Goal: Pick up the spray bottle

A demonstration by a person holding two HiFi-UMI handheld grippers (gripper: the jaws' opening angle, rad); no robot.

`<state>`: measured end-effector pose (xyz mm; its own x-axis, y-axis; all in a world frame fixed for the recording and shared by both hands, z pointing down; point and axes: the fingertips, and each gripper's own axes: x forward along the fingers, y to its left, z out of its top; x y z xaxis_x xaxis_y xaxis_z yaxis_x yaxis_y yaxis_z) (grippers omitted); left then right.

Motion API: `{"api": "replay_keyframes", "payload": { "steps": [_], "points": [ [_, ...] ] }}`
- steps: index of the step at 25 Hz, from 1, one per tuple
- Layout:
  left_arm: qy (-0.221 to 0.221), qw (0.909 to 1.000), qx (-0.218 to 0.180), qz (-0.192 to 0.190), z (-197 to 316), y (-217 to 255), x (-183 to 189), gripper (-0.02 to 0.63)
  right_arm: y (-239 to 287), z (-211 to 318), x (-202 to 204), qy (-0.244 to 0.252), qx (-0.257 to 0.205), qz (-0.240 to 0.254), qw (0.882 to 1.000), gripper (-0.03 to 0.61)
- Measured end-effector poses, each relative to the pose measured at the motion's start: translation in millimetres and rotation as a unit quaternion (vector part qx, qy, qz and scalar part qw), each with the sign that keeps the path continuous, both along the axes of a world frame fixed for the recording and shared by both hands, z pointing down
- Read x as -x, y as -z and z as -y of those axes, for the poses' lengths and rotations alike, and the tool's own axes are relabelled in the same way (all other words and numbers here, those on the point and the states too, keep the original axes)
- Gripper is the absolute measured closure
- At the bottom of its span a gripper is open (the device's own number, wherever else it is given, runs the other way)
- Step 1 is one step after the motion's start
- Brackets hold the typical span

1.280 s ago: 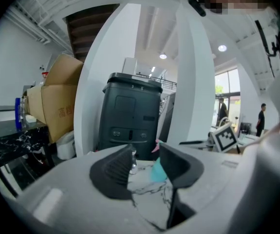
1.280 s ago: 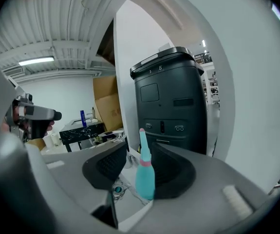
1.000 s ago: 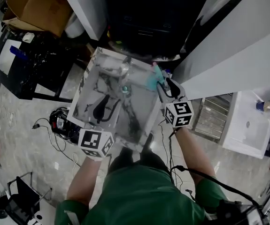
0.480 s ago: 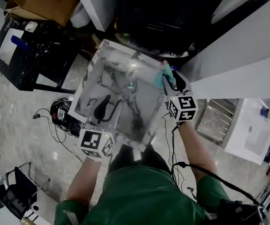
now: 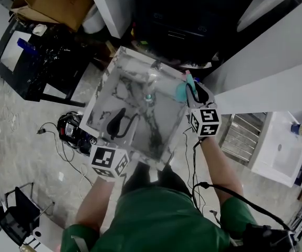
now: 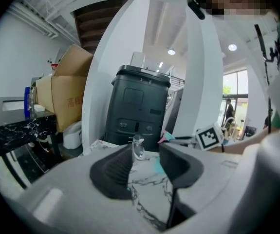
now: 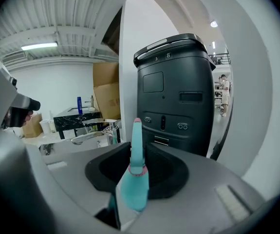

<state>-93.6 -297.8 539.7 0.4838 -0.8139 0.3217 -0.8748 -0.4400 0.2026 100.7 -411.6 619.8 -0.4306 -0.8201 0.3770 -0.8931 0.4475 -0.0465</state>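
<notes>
Over the marbled worktop (image 5: 158,133) now, both tools in from the bottom of the head view. The right tongs (image 5: 190,86) are at the worktop's upper right edge, centre-right of the frame, and the teal spray bottle (image 5: 181,92) is right there in them. From above it is only a teal smudge beside black pads.

The right gripper view settles it. The right tongs (image 7: 138,156) have just been closing, and the spray bottle (image 7: 134,182) stands between the pads, clamped from both sides. Its pink-ringed neck and pink tip point up in the middle of the frame. Behind it rises a dark grey machine (image 7: 176,96), with a cardboard box (image 7: 105,94) to its left.

The left tongs (image 5: 123,124) sit at centre-left of the head view. Their own camera shows the left tongs (image 6: 144,162) standing released, with only veined worktop (image 6: 152,196) in the gap. Beyond it is a small clear shiny object (image 6: 138,148) I cannot identify.

That view adds something the others lack: the marker cube (image 6: 209,138) of the right tongs at mid-right, with the dark grey machine (image 6: 137,106) centred behind.
</notes>
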Motion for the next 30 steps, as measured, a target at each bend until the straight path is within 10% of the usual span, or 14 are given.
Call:
{"api": "replay_keyframes", "payload": {
  "steps": [30],
  "points": [
    [-0.005, 0.9986, -0.05, -0.015, -35.3, 57.4, -9.2, 0.453, 106.9, -69.5, 2.3, 0.027, -0.057, 0.015, 0.998, 0.489]
  ]
}}
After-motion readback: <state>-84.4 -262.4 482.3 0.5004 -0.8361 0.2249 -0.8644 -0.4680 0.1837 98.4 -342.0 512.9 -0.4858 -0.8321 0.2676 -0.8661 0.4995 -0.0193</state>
